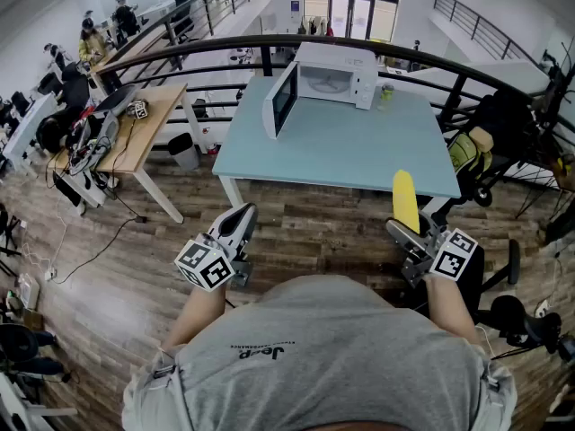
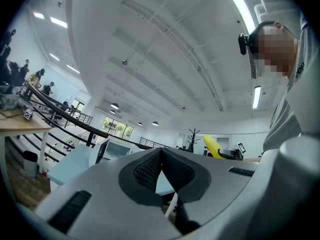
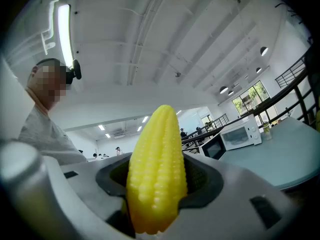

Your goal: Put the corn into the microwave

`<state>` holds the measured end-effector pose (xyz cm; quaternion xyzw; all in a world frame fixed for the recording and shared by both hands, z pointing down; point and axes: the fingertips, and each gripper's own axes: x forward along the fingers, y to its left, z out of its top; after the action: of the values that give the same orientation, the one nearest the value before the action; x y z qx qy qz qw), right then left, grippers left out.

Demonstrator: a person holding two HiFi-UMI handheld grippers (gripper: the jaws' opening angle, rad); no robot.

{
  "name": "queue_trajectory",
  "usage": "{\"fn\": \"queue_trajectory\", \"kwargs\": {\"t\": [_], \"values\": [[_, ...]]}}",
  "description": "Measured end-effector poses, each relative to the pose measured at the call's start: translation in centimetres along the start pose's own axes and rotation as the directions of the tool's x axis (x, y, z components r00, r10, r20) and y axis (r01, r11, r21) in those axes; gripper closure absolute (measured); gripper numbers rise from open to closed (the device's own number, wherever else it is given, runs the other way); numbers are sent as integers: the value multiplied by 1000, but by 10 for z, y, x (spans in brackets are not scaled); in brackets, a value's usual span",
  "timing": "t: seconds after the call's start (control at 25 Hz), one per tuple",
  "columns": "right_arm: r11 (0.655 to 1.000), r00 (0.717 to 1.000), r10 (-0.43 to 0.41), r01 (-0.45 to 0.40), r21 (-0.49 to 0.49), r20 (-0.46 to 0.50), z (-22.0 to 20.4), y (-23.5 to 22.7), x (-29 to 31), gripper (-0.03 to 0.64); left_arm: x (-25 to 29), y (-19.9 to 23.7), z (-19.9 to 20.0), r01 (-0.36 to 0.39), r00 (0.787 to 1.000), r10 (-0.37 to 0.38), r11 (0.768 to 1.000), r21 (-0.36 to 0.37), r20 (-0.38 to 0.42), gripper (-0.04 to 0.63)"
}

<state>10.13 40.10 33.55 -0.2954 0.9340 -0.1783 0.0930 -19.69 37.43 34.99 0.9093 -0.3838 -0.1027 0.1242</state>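
The corn [image 1: 405,200], a yellow cob, sits lengthwise between the jaws of the right gripper [image 1: 407,230], which are clamped on its lower half while its pointed tip sticks out ahead. In the head view the tip reaches over the near edge of the light blue table [image 1: 350,151], close to the near right corner. The left gripper [image 1: 237,221] is held level over the wooden floor [image 1: 305,232], short of the table's near left corner, its jaws pressed together with nothing between them. The white microwave [image 1: 331,77] stands at the table's far edge, its door [image 1: 281,99] swung open to the left.
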Motion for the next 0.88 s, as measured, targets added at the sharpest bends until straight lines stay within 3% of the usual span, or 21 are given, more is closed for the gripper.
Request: {"fn": "queue_trajectory", "kwargs": {"t": [0.88], "values": [[999, 999, 41, -41, -13, 0, 23, -16, -35, 359, 21, -55, -8, -8, 1000, 8, 1000, 12, 13, 588]]}}
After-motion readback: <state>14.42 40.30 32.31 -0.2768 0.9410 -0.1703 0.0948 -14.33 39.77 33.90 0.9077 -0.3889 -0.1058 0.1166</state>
